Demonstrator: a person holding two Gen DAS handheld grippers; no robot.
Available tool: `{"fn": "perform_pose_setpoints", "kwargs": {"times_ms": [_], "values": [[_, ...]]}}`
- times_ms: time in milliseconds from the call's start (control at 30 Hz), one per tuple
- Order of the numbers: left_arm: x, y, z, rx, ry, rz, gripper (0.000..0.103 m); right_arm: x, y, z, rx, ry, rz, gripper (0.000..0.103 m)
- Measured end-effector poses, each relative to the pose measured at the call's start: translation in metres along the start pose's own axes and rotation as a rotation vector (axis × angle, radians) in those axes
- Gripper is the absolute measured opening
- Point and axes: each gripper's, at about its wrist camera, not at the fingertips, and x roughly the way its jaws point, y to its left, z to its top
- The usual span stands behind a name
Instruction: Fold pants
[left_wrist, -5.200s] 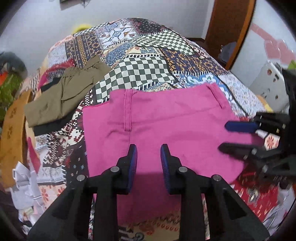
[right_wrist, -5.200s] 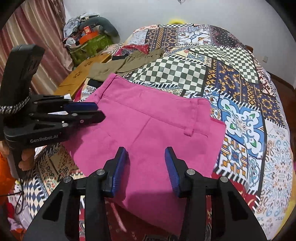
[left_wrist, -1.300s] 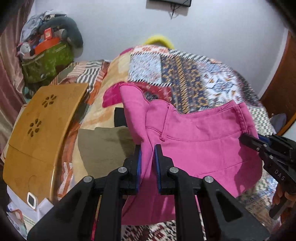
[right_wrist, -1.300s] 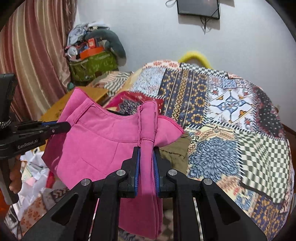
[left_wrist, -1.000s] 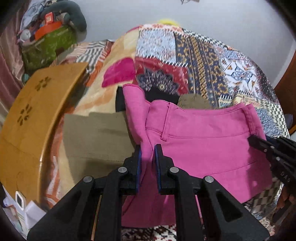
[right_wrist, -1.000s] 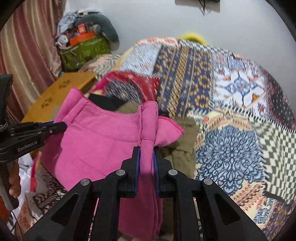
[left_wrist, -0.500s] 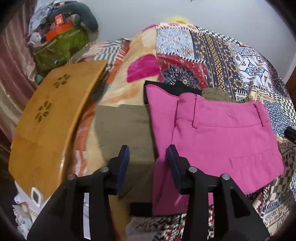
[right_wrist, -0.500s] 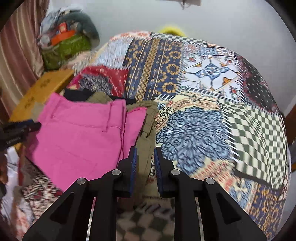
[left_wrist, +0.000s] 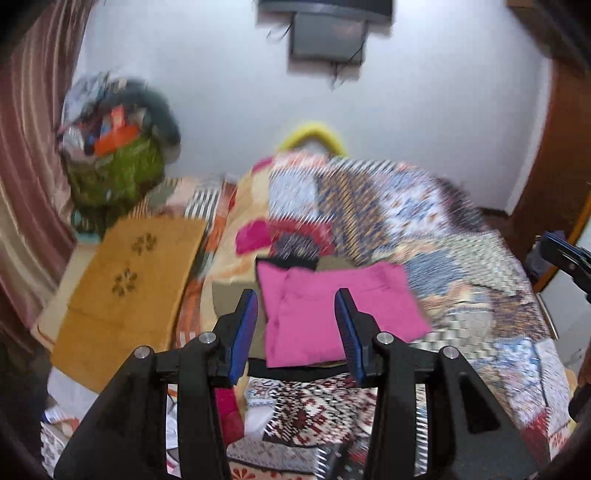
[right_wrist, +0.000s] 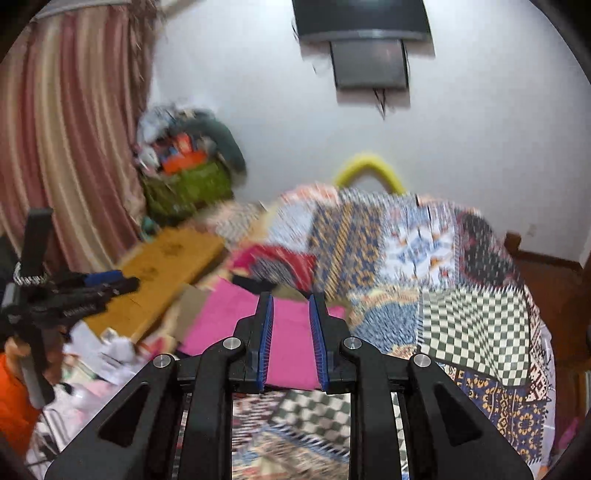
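The folded pink pants (left_wrist: 332, 314) lie flat on the patchwork bed, on top of olive and black folded clothes (left_wrist: 232, 299). They also show in the right wrist view (right_wrist: 229, 317). My left gripper (left_wrist: 295, 299) is open and empty, raised above and short of the pants. My right gripper (right_wrist: 291, 301) is open and empty, its jaws a small gap apart, also held back above the pants. Each gripper shows at the other view's edge: the right one (left_wrist: 565, 254), the left one (right_wrist: 107, 284). Both views are blurred by motion.
The patchwork bedspread (right_wrist: 443, 280) covers the bed. A wooden lap desk (left_wrist: 125, 288) lies at the bed's left edge. A heap of bags and clothes (left_wrist: 114, 158) stands in the corner by a striped curtain (right_wrist: 66, 140). A screen (right_wrist: 365, 44) hangs on the wall.
Both grippers have pulled back and tilted up from the pants, which stay on the pile. My left gripper has opened wider, and the right has opened a little more.
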Motion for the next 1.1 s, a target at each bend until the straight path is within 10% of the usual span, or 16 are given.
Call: {"fn": "perform_pose_setpoints", "kwargs": {"times_ms": [633, 900, 1100], "values": [[-0.256, -0.077, -0.07, 0.065, -0.436, -0.028, 0.057, -0.192, 0.083, -0.039, -0.068, -0.315, 0.071, 0.021], [-0.275, -0.076, -0.095, 0.023, -0.467, -0.023, 0.089, -0.214, 0.087, -0.055, -0.032, -0.382, 0.018, 0.079], [-0.281, -0.076, -0.102, 0.013, -0.481, -0.01, 0.102, -0.221, 0.094, -0.058, -0.033, -0.396, -0.02, 0.103]]}}
